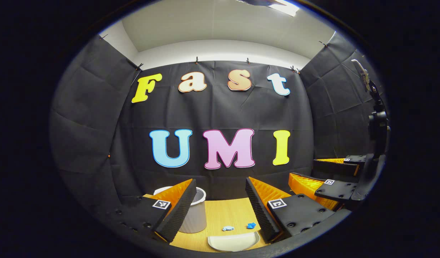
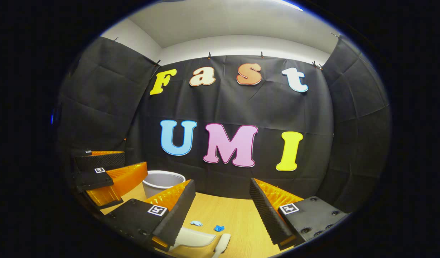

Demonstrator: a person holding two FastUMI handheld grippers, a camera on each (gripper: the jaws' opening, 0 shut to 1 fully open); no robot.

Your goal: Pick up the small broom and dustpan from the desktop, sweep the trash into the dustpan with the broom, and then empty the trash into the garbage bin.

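Left gripper view, left to right: one white ribbed bin (image 1: 196, 215) stands on the wooden surface (image 1: 223, 213), partly behind the left finger of the left tool (image 1: 220, 204); its inside cannot be seen from here. Two small blue scraps follow, a pale one (image 1: 227, 228) and a darker one (image 1: 251, 225), lying near each other but apart. Just in front of them rests one white dustpan (image 1: 234, 243), holding nothing visible. The left tool is released, jaws spread and holding nothing. Farther right hangs the right tool (image 1: 313, 175), likewise spread.

Right gripper view, left to right: the left tool (image 2: 109, 168), the bin (image 2: 162, 181), the pale scrap (image 2: 196, 223), the dustpan (image 2: 193, 238), the darker scrap (image 2: 219, 228), and one white broom (image 2: 222, 244) just beside the dustpan. The right tool (image 2: 221, 204) is released, jaws wide.

Square black-and-white markers sit on the fingers; no words are legible on them.
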